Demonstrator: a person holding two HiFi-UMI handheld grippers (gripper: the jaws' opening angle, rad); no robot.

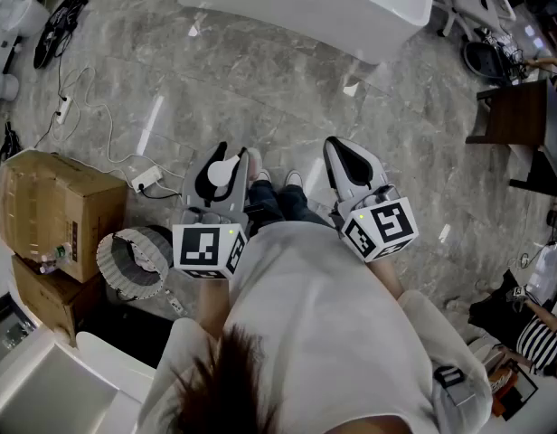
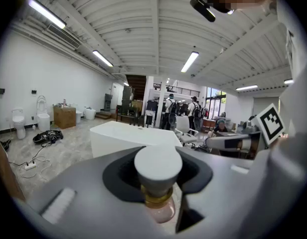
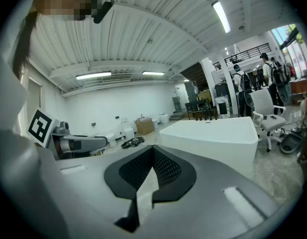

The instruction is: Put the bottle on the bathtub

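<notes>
The left gripper (image 1: 226, 163) had its jaws part-way open and clamped on the bottle (image 2: 157, 169), with the pads pressed to its sides below the white cap and gold collar. The bottle was held above the floor, well short of the bathtub (image 1: 306, 3). The right gripper (image 3: 152, 156), beside it and equally short of the bathtub, had its jaws drawn together with nothing between them. An open stretch of grey marble floor (image 1: 260, 89) lay between both grippers and the bathtub's near rim. Left of the bathtub's near corner, white cables (image 1: 89, 116) trailed to a power strip (image 1: 147, 179), and right of it stood dark furniture (image 1: 523, 116). Farther from the bathtub, at the person's left, sat a closed cardboard box (image 1: 57, 211) and a round bin (image 1: 107, 259) whose contents could not be made out.
</notes>
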